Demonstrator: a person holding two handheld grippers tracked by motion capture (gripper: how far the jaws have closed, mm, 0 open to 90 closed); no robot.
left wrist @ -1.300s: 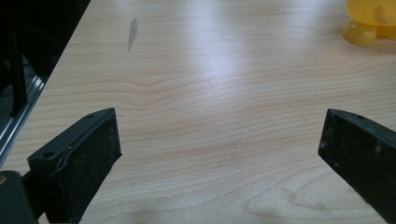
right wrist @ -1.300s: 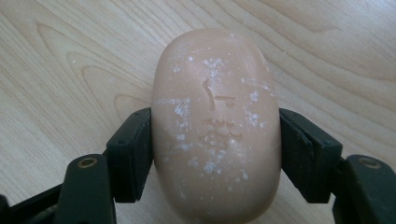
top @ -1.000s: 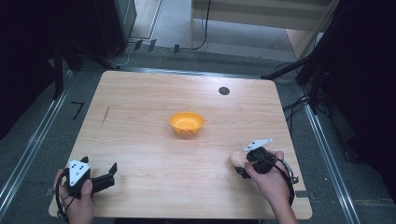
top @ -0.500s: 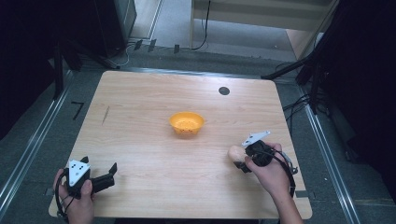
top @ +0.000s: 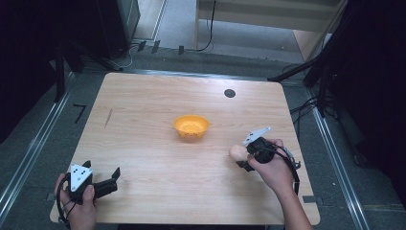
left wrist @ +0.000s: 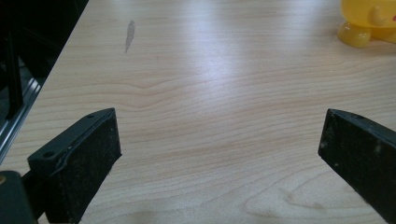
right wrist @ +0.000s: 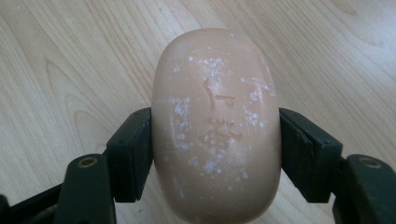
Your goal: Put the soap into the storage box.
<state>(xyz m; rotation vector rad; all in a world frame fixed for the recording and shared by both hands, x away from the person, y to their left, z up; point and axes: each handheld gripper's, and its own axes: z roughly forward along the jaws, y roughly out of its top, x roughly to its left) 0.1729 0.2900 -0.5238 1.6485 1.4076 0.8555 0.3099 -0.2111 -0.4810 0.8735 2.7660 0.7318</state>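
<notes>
Soap: a pale peach oval bar, stamped and flecked with white, clamped across its width and held over the table at the right, nearer than the bowl; its rounded end sticks out left of the tool in the high view.
Right tool: clenched on the soap, one black pad pressed to each long side; it points left, toward the table's middle.
Right hand: wrapped around the tool's body, forearm coming in from the near right edge, cable looping beside the wrist.
Left tool: released, jaws spread wide with bare wood between them, low at the near left corner, pointing right.
Left hand: gripping the tool's body at the near edge.
Bowl: orange, at the table's middle, upright; nothing in it that I can make out.
Table: light wood, with a dark round spot toward the far right.
</notes>
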